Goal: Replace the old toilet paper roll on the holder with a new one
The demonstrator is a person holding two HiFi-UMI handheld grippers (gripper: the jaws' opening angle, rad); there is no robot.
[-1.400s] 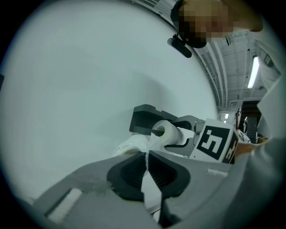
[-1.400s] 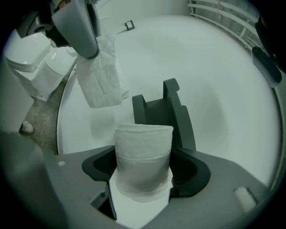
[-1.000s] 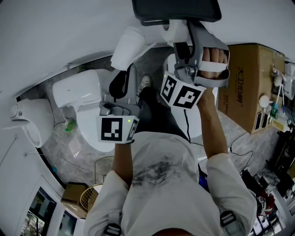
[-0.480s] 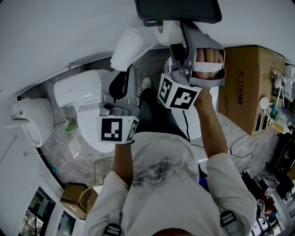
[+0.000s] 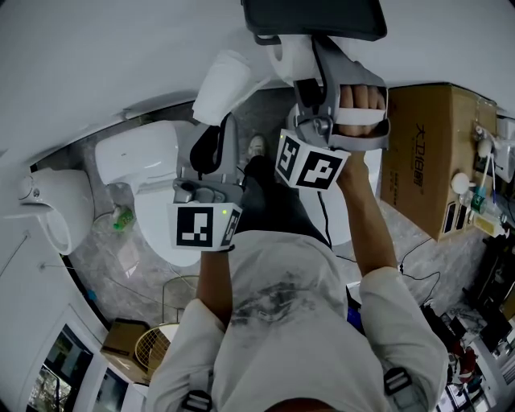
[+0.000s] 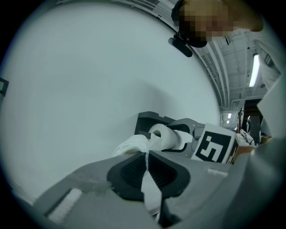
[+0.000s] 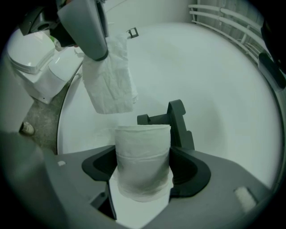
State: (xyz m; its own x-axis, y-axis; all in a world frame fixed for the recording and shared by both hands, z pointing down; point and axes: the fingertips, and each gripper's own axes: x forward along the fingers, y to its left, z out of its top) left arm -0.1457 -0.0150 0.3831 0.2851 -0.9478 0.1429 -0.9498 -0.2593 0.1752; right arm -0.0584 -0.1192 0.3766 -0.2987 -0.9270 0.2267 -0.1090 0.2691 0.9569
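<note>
My right gripper (image 7: 144,169) is shut on a white toilet paper roll (image 7: 143,156), which stands upright between the pads. Just beyond the roll the dark grey holder (image 7: 175,120) sticks out from the white wall. In the head view the roll (image 5: 288,55) sits right under the holder (image 5: 314,18). My left gripper (image 6: 146,155) is shut on a thin sheet of loose toilet paper (image 6: 147,185). That sheet (image 7: 109,78) hangs crumpled to the left of the holder. The left gripper view shows the roll (image 6: 167,136) and the right gripper's marker cube (image 6: 215,147) ahead.
A white toilet (image 5: 141,165) stands below on the grey stone floor. Further left is another white fixture (image 5: 48,205). A cardboard box (image 5: 430,153) stands at the right, with cluttered items beyond it. A wire basket (image 5: 157,348) sits near the person's left side.
The right gripper with the roll has shifted slightly left, closer under the holder. The left gripper and its sheet have stayed put.
</note>
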